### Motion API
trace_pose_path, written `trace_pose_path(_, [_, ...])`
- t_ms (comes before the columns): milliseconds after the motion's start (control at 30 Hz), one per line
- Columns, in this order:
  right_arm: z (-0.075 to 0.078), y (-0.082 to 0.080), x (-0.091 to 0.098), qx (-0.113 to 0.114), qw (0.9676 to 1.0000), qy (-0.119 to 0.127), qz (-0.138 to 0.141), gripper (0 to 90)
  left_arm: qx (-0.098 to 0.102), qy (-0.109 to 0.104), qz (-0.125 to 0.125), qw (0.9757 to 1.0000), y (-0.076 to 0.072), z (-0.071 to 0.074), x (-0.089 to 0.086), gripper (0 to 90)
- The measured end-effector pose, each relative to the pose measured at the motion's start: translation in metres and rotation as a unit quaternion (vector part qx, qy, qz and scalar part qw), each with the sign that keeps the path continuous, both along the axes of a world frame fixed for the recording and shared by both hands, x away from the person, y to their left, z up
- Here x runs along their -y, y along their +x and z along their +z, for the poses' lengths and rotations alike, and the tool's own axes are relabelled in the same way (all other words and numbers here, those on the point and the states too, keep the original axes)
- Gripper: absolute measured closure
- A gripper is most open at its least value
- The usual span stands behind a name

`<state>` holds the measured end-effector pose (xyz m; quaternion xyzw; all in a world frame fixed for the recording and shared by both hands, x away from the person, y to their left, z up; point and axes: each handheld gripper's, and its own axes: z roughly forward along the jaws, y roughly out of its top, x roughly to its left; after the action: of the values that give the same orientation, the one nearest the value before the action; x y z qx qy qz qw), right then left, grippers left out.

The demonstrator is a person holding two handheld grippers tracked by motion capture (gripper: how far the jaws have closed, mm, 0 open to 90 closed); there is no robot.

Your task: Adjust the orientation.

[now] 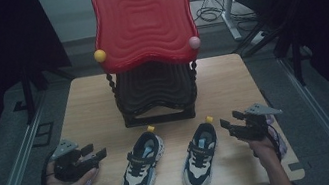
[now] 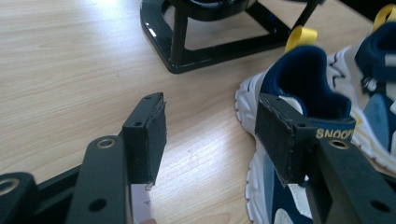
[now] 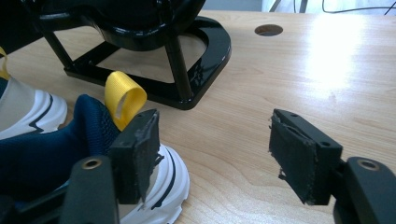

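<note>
Two navy, white and light-blue sneakers with yellow heel loops stand side by side on the wooden table [image 1: 231, 81], heels toward the stand. My left gripper [image 1: 95, 151] is open, left of the left sneaker [image 1: 141, 164] and apart from it. In the left gripper view the open gripper [image 2: 210, 116] has bare wood between its pads, and the sneaker's heel [image 2: 303, 70] lies behind the right jaw. My right gripper [image 1: 229, 128] is open just right of the right sneaker [image 1: 199, 156]. In the right gripper view the open gripper [image 3: 215, 126] holds nothing, and that heel [image 3: 46, 154] sits by the left jaw.
A two-tier stand rises behind the sneakers, with a red wavy tray [image 1: 143, 20] above a black one [image 1: 155, 91]. Its black base frame [image 2: 210, 51] [image 3: 205, 60] rests on the table close to the heels. A round hole [image 3: 268, 30] marks the tabletop.
</note>
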<state>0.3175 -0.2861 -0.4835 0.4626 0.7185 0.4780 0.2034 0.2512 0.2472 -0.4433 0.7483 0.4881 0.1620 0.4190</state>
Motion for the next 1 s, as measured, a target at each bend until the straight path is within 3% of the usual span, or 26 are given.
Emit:
trace_pose_path(33, [0.000, -0.001, 0.000, -0.001, 1.0000, 0.001, 0.002, 34.9, 0.006, 0.011, 0.004, 0.9999, -0.004, 0.001, 0.001, 43.6])
trace_pose_path(200, [-0.001, -0.003, -0.005, -0.005, 0.9998, -0.016, 0.007, 35.0, 0.011, 0.009, -0.002, 0.9999, -0.008, 0.004, -0.001, 42.6])
trace_pose_path(400, [-0.012, -0.022, -0.006, -0.026, 0.9992, -0.030, 0.007, 35.6, 0.006, 0.007, 0.004, 1.0000, -0.008, 0.002, -0.008, 42.2])
trace_pose_path(567, [-0.006, -0.031, 0.006, -0.018, 0.9992, -0.035, -0.011, 38.4, 0.003, 0.010, 0.006, 0.9999, -0.006, 0.000, -0.008, 42.2])
trace_pose_path(700, [0.002, -0.043, 0.031, -0.007, 0.9973, -0.063, -0.036, 41.8, -0.006, 0.017, 0.008, 0.9998, -0.003, -0.004, -0.005, 42.1])
trace_pose_path(800, [0.004, -0.045, 0.042, -0.006, 0.9970, -0.068, -0.038, 45.3, -0.008, 0.018, 0.006, 0.9998, -0.003, -0.005, -0.003, 41.9])
trace_pose_path(900, [0.002, -0.050, 0.059, -0.013, 0.9975, -0.065, -0.024, 63.3, -0.007, 0.017, 0.003, 0.9998, -0.003, -0.005, 0.000, 41.7])
trace_pose_path(933, [0.002, -0.050, 0.059, -0.013, 0.9975, -0.065, -0.024, 63.3, -0.007, 0.017, 0.003, 0.9998, -0.003, -0.005, 0.000, 41.7])
trace_pose_path(967, [0.001, -0.050, 0.065, -0.019, 0.9978, -0.063, -0.012, 73.0, -0.007, 0.019, 0.001, 0.9998, -0.003, -0.004, 0.001, 41.6])
trace_pose_path(1000, [0.001, -0.050, 0.065, -0.019, 0.9978, -0.063, -0.012, 73.0, -0.007, 0.019, 0.001, 0.9998, -0.003, -0.004, 0.001, 41.6])
